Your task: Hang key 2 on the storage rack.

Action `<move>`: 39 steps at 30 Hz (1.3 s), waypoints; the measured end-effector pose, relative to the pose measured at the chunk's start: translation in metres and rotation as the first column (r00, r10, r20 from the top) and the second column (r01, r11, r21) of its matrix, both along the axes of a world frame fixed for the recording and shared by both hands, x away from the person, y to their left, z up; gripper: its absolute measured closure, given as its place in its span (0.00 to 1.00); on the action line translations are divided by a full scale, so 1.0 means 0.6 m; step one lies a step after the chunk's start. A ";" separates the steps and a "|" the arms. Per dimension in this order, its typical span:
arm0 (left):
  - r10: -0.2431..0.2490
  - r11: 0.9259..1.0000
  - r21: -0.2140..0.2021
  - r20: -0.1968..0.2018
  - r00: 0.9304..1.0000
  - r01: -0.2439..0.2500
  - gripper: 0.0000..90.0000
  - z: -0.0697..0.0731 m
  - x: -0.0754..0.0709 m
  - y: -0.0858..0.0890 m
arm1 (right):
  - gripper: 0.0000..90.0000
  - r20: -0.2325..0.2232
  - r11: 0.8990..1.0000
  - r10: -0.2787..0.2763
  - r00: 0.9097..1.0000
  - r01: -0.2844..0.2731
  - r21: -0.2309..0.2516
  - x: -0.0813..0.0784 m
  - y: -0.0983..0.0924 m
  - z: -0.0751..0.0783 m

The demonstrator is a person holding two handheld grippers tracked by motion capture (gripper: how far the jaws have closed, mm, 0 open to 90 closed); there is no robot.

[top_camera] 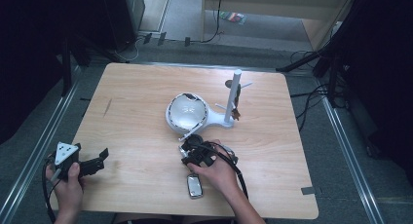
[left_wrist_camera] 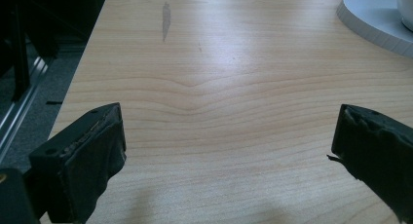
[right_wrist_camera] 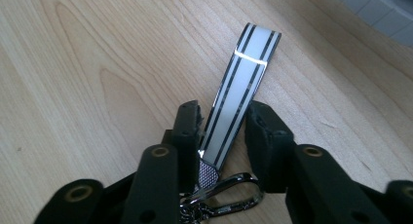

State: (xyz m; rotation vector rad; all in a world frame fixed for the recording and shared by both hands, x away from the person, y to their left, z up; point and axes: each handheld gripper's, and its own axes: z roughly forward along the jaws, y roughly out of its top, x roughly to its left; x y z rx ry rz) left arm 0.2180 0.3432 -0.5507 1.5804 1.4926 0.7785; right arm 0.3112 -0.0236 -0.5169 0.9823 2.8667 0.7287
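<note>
A light wooden table point(top_camera: 136, 112) bears a white domed stand point(top_camera: 187, 113); a key fob point(top_camera: 194, 185) lies near its front edge.

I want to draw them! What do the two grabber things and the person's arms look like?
Both are black, with two chunky jaws and round brass-coloured rivets. The left gripper carries a grey three-cornered plate with dark dots, and a black cable trails from it. The right gripper also trails a black cable. The forearms are bare, with no sleeves or gloves showing.

we are seeing bare wooden table point(top_camera: 136, 117) lying open along the left side and far edge. the white domed stand point(top_camera: 187, 113) and its upright pole point(top_camera: 234, 95) are blocking the middle, with a key fob point(top_camera: 195, 186) lying near the front edge.
</note>
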 end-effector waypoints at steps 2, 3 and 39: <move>0.000 1.000 0.000 0.000 1.000 0.000 0.00 0.000 0.000 0.000 | 0.74 0.000 1.000 -0.005 1.000 0.006 0.006 0.000 -0.003 0.003; 0.000 1.000 0.000 0.000 1.000 0.000 0.00 0.000 0.000 0.000 | 0.74 0.000 1.000 -0.005 1.000 0.006 0.006 0.000 -0.003 0.003; -0.002 1.000 0.002 0.001 1.000 0.002 0.00 0.000 0.001 -0.001 | 0.91 0.101 0.995 0.094 0.990 -0.091 -0.035 -0.028 0.017 0.011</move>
